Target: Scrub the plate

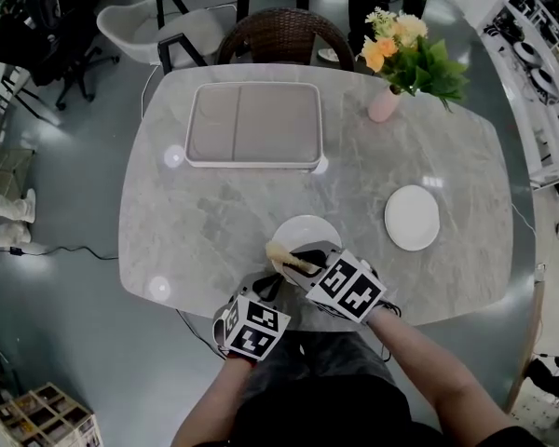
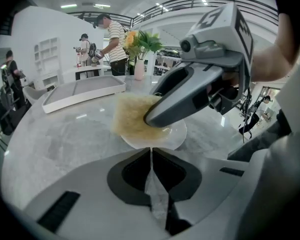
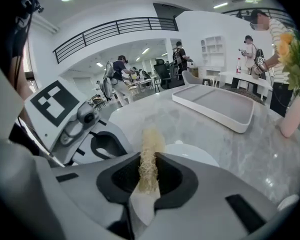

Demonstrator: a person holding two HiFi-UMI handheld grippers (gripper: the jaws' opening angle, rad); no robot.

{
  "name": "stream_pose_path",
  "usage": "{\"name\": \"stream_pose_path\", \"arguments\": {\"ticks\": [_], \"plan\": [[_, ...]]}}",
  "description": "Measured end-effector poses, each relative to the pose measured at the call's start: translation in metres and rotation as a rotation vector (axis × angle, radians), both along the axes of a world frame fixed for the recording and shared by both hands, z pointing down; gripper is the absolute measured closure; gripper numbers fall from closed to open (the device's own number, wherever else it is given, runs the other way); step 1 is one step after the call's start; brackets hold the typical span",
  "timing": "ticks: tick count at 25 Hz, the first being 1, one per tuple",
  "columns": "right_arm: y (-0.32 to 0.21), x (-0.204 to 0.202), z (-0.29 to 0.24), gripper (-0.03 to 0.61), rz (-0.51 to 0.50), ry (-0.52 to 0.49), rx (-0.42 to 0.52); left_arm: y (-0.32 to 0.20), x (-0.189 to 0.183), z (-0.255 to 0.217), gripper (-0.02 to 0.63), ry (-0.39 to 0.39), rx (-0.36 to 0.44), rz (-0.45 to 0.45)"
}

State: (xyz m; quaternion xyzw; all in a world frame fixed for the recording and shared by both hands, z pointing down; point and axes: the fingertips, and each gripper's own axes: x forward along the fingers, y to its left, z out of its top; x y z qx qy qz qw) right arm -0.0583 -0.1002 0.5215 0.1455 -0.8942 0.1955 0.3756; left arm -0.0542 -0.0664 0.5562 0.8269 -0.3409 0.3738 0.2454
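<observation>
Marble table (image 1: 214, 212), tray (image 1: 253, 124), flower vase (image 1: 384, 105), near plate (image 1: 301, 230), second plate (image 1: 412, 217)

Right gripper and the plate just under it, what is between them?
A yellowish fibrous scrub pad, clamped in the right gripper, lies over the plate. The left gripper view shows this best.

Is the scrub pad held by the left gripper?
No: the scrub pad is clamped in the right gripper, over the plate.
</observation>
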Motion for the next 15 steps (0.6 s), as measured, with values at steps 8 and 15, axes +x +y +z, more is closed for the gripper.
{"name": "stream_pose_path", "arguments": {"ticks": [8, 15], "plan": [[-0.057, -0.005, 0.0, 0.505, 0.076, -0.009, 0.033, 0.0, 0.0, 0.001, 0.589, 0.012, -0.007, -0.008], [-0.091, 0.038, 0.001, 0.505, 0.261, -0.003, 0.027, 0.0, -0.001, 0.001, 0.589, 0.015, -0.009, -0.01]]}}
